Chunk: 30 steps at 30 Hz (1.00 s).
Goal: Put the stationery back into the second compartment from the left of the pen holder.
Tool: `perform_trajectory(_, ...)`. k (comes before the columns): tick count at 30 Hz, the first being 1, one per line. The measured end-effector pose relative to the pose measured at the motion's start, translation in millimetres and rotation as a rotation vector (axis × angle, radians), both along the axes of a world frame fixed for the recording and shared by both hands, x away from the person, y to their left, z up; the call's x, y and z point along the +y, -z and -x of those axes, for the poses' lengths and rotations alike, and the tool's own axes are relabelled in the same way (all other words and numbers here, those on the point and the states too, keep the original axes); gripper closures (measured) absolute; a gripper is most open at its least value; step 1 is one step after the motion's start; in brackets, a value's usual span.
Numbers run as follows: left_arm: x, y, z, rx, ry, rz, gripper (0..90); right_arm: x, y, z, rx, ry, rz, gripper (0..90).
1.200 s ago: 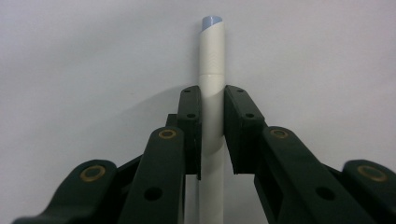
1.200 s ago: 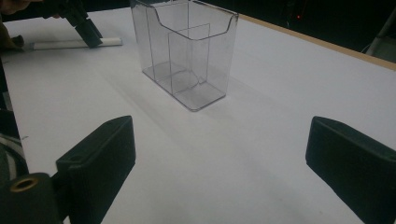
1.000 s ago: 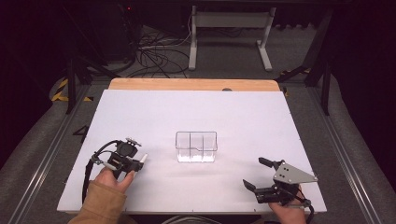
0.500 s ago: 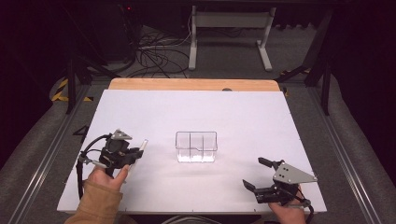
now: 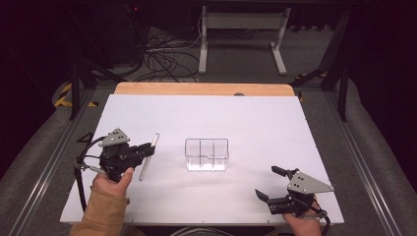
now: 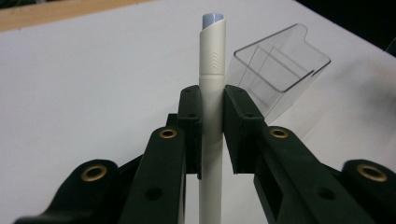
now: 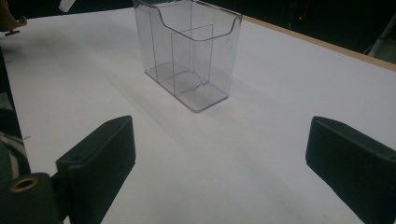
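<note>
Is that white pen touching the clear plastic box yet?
Apart. In the high view the white pen, clamped in the left gripper, is separated from the clear box by bare white table.

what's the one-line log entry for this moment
left claw: shut on white pen | right claw: open | clear holder: mid-table

One camera sits high above the white table (image 5: 246, 123) and looks forward and down, from far off. Two small cameras ride low on the grippers, very close, looking along the black jaws. All three see the clear box (image 5: 207, 154) (image 6: 280, 70) (image 7: 189, 51).
</note>
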<state>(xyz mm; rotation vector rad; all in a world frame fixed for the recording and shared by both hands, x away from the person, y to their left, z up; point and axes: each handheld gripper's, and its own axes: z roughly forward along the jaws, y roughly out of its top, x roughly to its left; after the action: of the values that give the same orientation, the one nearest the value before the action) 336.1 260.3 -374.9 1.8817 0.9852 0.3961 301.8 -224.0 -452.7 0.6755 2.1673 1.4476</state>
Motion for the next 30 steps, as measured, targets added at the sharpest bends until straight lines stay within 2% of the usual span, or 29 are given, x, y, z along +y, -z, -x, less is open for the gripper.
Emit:
perform_trajectory(2,-0.3,-2.9,0.5,-0.038,0.006,0.022,78.0,-0.1,0.0,0.1,0.0,0.0,0.0,8.9)
perform_trajectory(4,-1.3,-4.9,0.6,-0.064,0.033,0.058,78.0,-0.1,0.1,0.0,0.0,0.0,-0.001,8.9)
perform_trajectory(11,-4.5,-12.5,-2.2,-0.115,0.085,0.143,78.0,0.1,0.2,0.1,-0.003,-0.004,0.0,8.9)
perform_trajectory(14,-8.0,-15.8,-1.5,-0.165,0.093,0.157,78.0,0.3,0.2,0.6,0.002,-0.004,-0.001,8.9)
perform_trajectory(21,-19.2,-23.3,-4.3,-0.245,0.122,0.181,78.0,0.6,0.5,0.5,0.0,-0.006,0.0,8.9)
perform_trajectory(30,-37.5,-29.1,-11.5,-0.291,0.162,0.192,78.0,0.6,1.2,0.3,0.0,-0.009,0.002,8.9)
